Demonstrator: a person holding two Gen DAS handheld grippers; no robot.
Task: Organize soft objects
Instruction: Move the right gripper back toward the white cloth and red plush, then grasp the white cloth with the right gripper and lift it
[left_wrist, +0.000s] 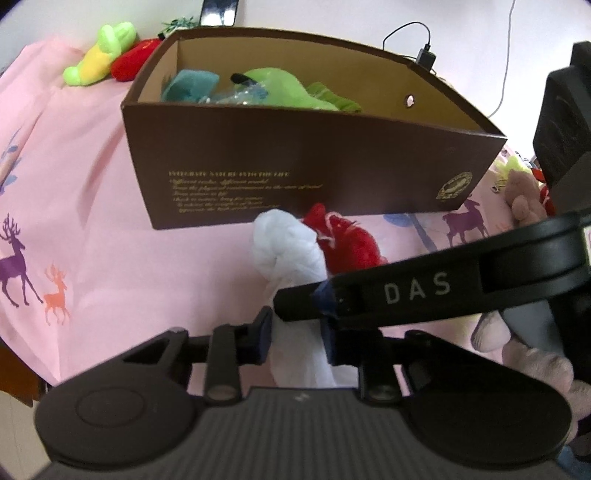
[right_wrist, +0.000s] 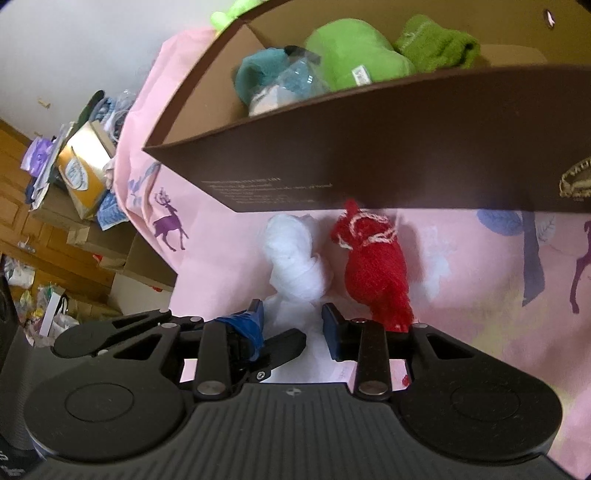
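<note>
A white knotted cloth (left_wrist: 286, 254) (right_wrist: 295, 258) lies on the pink deer-print sheet in front of the brown box (left_wrist: 295, 166) (right_wrist: 406, 147). A red knitted toy (left_wrist: 351, 240) (right_wrist: 376, 266) lies right beside it. My left gripper (left_wrist: 297, 332) is open, its jaws on either side of the cloth's tail. My right gripper (right_wrist: 291, 325) is open too, around the same tail from the other side; one of its fingers (left_wrist: 406, 291) crosses the left wrist view. Inside the box lie a teal toy (left_wrist: 192, 85) and green plush toys (left_wrist: 288, 88).
A green-yellow plush (left_wrist: 99, 55) and a red plush (left_wrist: 136, 59) lie behind the box at the left. A brownish plush (left_wrist: 524, 199) lies at the right. A charger (left_wrist: 424, 55) sits behind the box. Cardboard boxes and clutter (right_wrist: 85, 177) stand beside the bed.
</note>
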